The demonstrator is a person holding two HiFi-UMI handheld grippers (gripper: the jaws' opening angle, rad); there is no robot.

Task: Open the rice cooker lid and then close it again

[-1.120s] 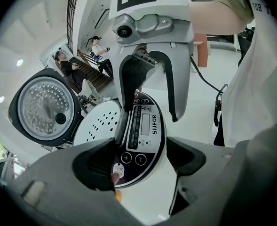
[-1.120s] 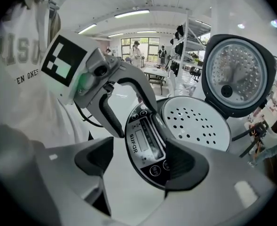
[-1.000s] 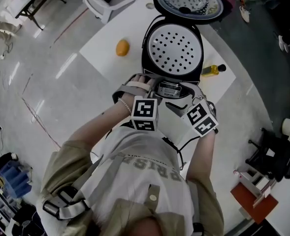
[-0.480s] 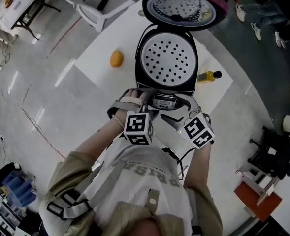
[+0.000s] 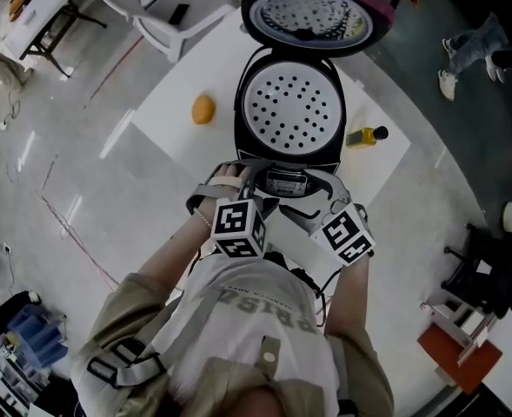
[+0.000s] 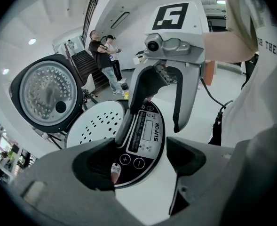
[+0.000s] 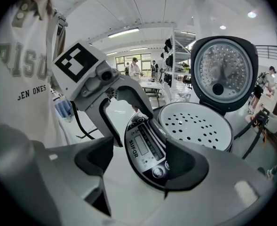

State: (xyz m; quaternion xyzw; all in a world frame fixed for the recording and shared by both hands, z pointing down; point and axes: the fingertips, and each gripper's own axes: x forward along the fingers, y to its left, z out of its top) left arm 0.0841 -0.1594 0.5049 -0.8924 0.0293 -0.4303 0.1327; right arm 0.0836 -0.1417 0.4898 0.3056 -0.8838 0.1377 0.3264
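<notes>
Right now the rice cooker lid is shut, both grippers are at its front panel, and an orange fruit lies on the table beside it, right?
Not the lid: the head view shows it tipped back open, baring the perforated tray. The rest holds: left gripper and right gripper are at the front panel, and the orange fruit lies on the table beside the cooker.

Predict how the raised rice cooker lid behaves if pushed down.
The lid looks rigid, hinged at the far side of the cooker, so it should probably swing in an arc, not flex. Its metal-lined underside suggests weight; it may drop fast past halfway. The wide body seems unlikely to tip.
</notes>
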